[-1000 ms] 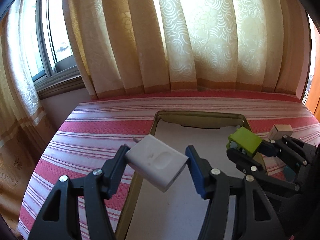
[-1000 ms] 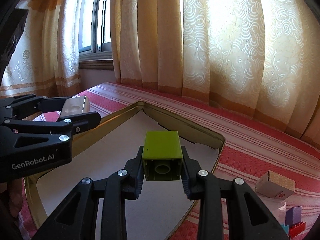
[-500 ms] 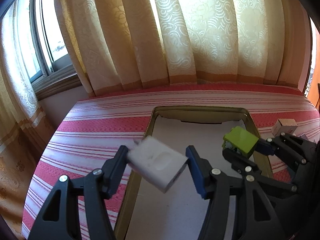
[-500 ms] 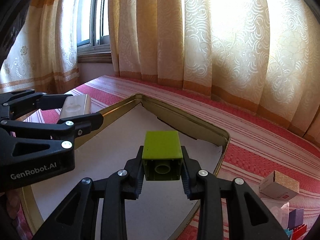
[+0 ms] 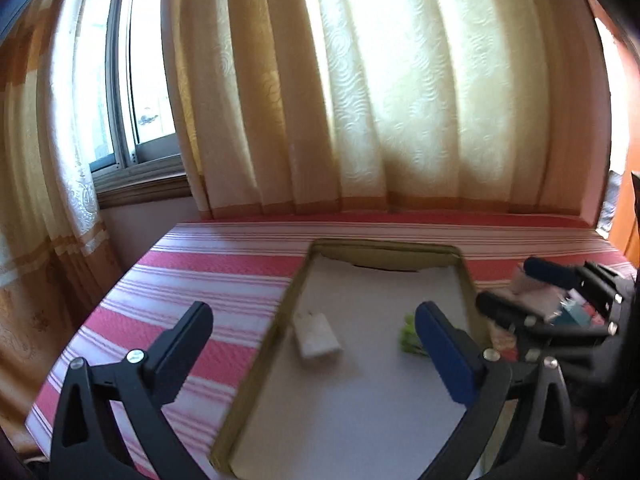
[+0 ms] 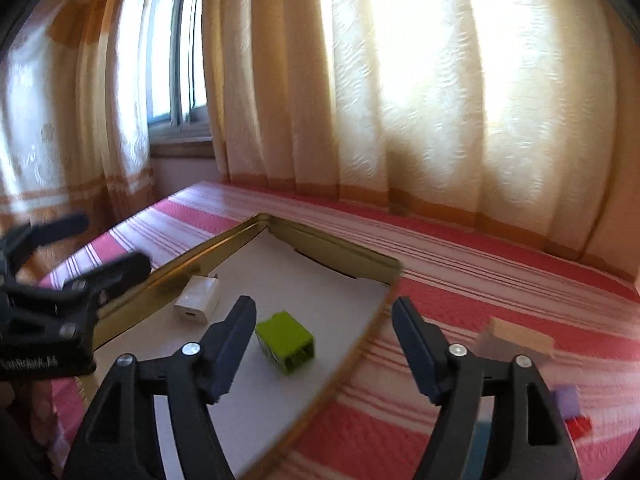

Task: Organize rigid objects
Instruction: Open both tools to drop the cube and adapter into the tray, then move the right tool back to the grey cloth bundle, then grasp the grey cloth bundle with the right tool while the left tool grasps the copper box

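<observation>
both grippers' jaws are opening, empty: white charger (image 6: 198, 297) and green block (image 6: 286, 341) lie in the tray (image 6: 224, 240).

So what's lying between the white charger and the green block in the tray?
Nothing: only bare tray floor separates the charger and block, clearest in the right wrist view.

Home, likely a bedroom. Cream patterned curtains (image 5: 400, 100) cover a window (image 5: 136, 80). Bed with red striped cover (image 6: 500, 264) against the wall.
</observation>
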`<action>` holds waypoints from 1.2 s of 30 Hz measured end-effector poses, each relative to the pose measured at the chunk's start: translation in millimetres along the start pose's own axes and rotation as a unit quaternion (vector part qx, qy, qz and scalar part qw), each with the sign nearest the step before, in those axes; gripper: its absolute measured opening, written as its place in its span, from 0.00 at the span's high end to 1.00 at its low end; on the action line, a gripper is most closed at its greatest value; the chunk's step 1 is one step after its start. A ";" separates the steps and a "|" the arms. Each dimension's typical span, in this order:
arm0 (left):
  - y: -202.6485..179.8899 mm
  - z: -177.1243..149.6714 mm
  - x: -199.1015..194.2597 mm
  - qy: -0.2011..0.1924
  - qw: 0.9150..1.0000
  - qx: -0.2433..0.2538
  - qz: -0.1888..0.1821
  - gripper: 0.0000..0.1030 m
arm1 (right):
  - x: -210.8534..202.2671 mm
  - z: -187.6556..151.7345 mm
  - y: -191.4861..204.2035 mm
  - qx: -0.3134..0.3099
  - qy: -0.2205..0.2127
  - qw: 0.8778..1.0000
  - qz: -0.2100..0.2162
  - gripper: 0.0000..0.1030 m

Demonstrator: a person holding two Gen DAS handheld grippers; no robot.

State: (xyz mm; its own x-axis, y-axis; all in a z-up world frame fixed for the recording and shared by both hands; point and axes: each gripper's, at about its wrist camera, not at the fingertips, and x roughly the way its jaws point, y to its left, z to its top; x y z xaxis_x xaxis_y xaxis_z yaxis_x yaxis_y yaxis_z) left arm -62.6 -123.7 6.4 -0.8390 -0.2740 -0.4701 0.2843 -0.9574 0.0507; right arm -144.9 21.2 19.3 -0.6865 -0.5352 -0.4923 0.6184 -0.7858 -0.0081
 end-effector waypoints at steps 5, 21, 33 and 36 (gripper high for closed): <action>-23.1 -28.1 -24.1 -0.011 1.000 0.002 -0.027 0.00 | -51.0 -27.6 -25.7 0.010 -0.014 1.000 -0.017 0.26; -112.0 -57.8 -54.7 -0.011 0.992 0.055 -0.112 0.00 | -113.0 -111.7 -114.7 0.092 0.020 0.991 -0.094 0.23; -139.6 -61.7 -50.2 0.014 0.987 0.067 -0.143 0.00 | -72.2 -114.2 -118.3 0.096 0.103 0.989 -0.050 0.55; -145.9 -62.2 -51.1 0.019 0.986 0.071 -0.149 0.00 | -78.2 -116.1 -116.1 0.091 0.091 0.990 -0.052 0.56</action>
State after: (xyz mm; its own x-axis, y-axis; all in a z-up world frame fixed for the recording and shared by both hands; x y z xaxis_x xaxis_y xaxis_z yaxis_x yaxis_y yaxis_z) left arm -32.3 35.6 -31.7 -0.8570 0.0221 -0.5148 -0.0419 -0.9988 0.0269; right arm -118.6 190.2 -42.3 -0.6524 -0.3973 -0.6454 0.4577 -0.8853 0.0823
